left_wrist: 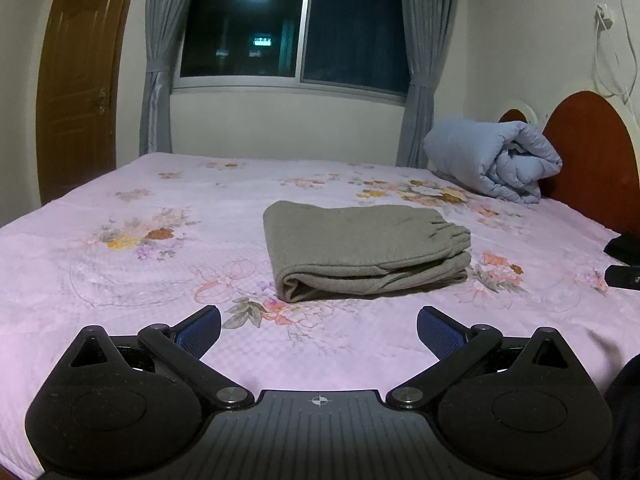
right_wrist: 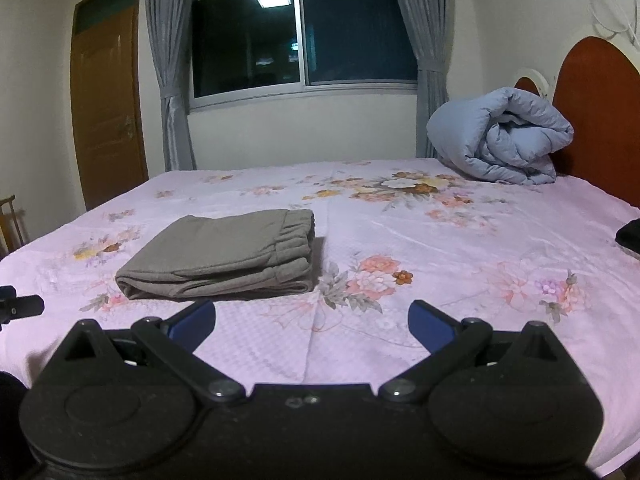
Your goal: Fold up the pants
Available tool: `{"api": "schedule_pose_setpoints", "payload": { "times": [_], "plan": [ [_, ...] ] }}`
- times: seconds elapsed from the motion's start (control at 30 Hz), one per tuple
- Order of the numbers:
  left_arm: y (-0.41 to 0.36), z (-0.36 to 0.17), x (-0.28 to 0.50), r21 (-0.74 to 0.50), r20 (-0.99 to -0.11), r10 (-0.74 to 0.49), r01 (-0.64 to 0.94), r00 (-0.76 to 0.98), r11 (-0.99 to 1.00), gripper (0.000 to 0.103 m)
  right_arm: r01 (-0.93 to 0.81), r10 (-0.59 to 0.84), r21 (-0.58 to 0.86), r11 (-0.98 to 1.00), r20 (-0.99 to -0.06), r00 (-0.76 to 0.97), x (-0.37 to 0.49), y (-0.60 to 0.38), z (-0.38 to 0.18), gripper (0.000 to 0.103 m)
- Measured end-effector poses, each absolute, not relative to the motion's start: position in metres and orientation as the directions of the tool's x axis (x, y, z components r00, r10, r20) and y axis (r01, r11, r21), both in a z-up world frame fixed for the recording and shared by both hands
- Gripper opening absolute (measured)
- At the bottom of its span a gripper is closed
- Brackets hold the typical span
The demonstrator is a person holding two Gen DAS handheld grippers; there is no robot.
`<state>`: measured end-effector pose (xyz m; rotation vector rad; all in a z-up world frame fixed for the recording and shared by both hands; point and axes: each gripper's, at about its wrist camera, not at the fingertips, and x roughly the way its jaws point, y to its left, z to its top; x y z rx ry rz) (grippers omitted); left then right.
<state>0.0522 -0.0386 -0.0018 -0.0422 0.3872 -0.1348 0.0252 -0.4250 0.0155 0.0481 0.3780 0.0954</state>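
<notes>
Nearest in the left wrist view, the left gripper (left_wrist: 319, 330) has its blue-padded fingers spread wide, grasping nothing, hovering over bare pink floral bedsheet (left_wrist: 120, 280). The right gripper (right_wrist: 312, 324) is likewise released and empty above the sheet. Just beyond the left gripper, straight ahead, lie the grey-brown pants (left_wrist: 366, 250), folded into a compact stack flat on the bed; the right wrist view puts them (right_wrist: 224, 256) ahead and to its left and shows the gathered elastic waistband on the stack's right end. Only the right view catches the other gripper's black tip (right_wrist: 22, 306) at its left edge, and a chair back (right_wrist: 12, 220) past the bed. Open sheet surrounds the pants on all sides. Farther back, a rolled blue quilt (left_wrist: 494, 160) rests against the reddish headboard (left_wrist: 592, 152); beyond are the dark window (left_wrist: 292, 28), grey curtains (left_wrist: 160, 64) and wooden door (left_wrist: 80, 80).
</notes>
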Motion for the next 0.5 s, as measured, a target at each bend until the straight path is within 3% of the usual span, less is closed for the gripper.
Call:
{"api": "schedule_pose_setpoints", "payload": {
  "times": [0.5],
  "plan": [
    [-0.0410, -0.0020, 0.0532, -0.071, -0.377, -0.140, 0.122, 0.916, 0.990, 0.103, -0.084, 0.102, 0.064, 0.994, -0.372, 0.923, 0.0274, -0.4215, 0.0152, 0.097]
  ]
}}
